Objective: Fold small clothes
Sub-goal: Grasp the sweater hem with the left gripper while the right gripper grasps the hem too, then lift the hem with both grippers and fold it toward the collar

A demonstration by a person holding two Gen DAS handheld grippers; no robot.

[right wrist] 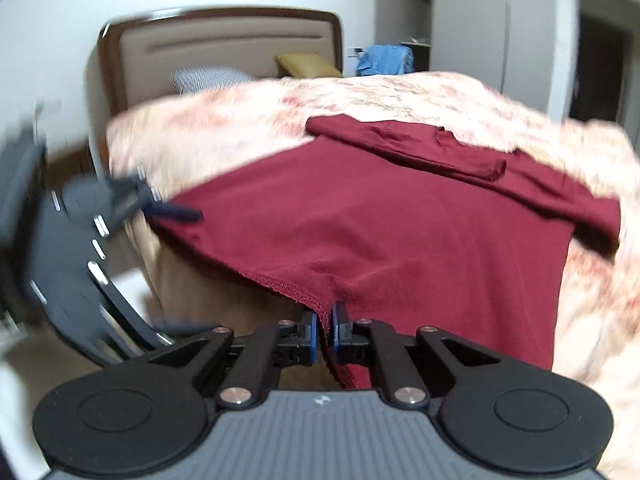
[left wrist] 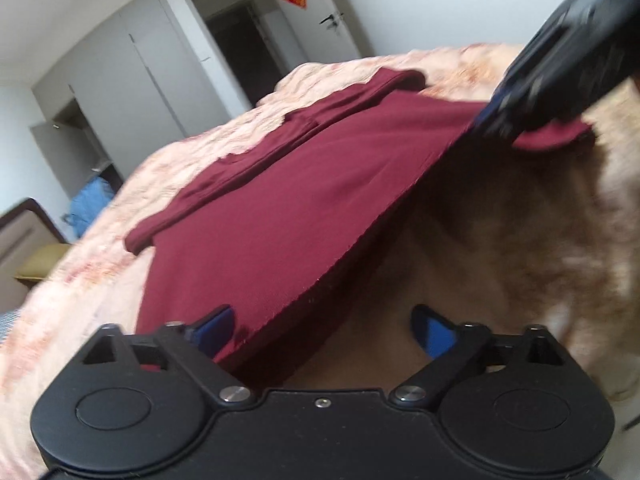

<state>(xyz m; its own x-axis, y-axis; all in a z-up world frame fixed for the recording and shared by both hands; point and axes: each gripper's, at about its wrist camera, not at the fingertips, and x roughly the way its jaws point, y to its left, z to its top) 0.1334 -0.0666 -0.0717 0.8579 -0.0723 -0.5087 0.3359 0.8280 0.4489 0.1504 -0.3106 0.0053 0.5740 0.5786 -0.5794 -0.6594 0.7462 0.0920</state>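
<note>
So the maroon shirt [right wrist: 380, 216] is lying on the bed [right wrist: 400, 92], with its hem edge lifted off the near side of the floral blanket [right wrist: 240, 128]. The sleeves [right wrist: 420, 148] look already folded in across the back up near the collar end, so I'd guess you're roughly midway: sides are in, and the bottom-to-top fold is what's left, plus any final halving.

Your right gripper [right wrist: 325, 330] is pinched tight on the hem, with fabric squeezed between the blue pads [right wrist: 308, 332]. Your left gripper [left wrist: 322, 328] is spread wide in its own view, and the hem corner runs right up against its left pad [left wrist: 214, 330] without being clamped. From the right camera it's a blurry dark shape [right wrist: 120, 200] at the other hem corner, so don't count on that corner being secured. If you lift now, that side will probably sag.

Containers: honestly none in play. No basket, bin or drawer near the shirt. Off the bed there's just a headboard [right wrist: 220, 40], pillows [right wrist: 208, 78] and something blue [right wrist: 384, 58] heaped by the wall.
</note>
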